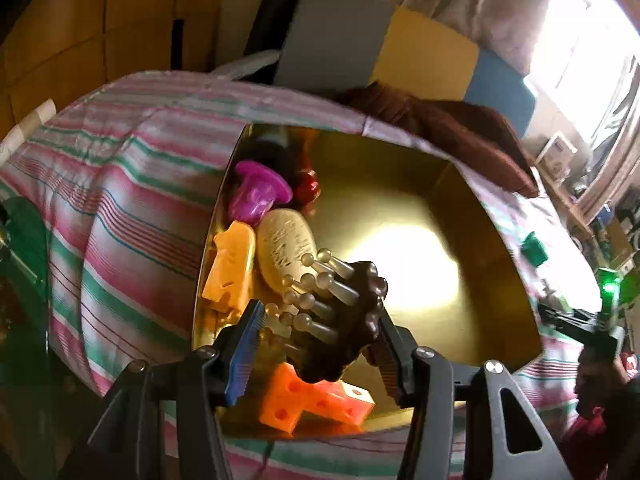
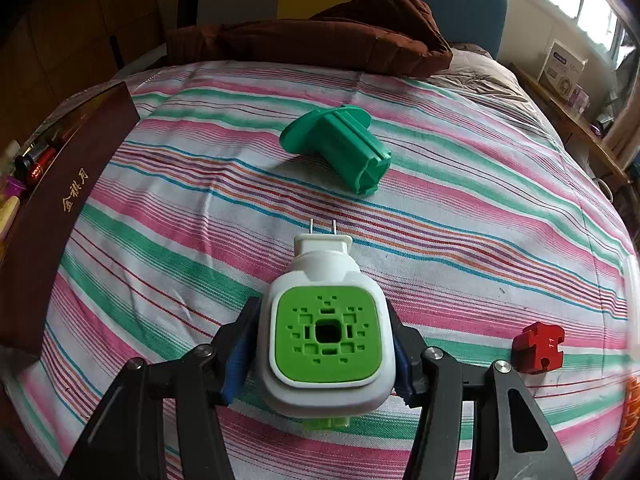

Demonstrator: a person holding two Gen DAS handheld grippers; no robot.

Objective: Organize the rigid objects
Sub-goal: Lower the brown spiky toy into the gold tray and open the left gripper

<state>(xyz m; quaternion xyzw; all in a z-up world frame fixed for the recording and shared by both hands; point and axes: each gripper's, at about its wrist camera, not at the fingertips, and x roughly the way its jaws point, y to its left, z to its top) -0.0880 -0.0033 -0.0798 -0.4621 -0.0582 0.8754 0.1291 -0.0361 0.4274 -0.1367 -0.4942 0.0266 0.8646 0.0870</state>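
Observation:
My left gripper (image 1: 320,320) is shut on a dark brown massager (image 1: 344,320) with several clear knobbed prongs, and holds it over an open gold-lined box (image 1: 460,208). Along the box's left side lie a purple spool (image 1: 258,190), a small red piece (image 1: 307,188), a beige oval piece (image 1: 286,242), a yellow-orange piece (image 1: 232,268) and an orange holed block (image 1: 316,400). My right gripper (image 2: 324,320) is shut on a white plug-in device with a green face (image 2: 326,336), its two metal prongs pointing away, just above the striped bedspread (image 2: 460,216).
A green spool (image 2: 340,148) lies on its side further up the bed, and a red puzzle-shaped block (image 2: 538,346) sits at the right. The box's dark brown wall (image 2: 60,216) stands at the left. A brown cushion (image 2: 320,40) lies at the head of the bed. A person (image 1: 600,392) is at the lower right.

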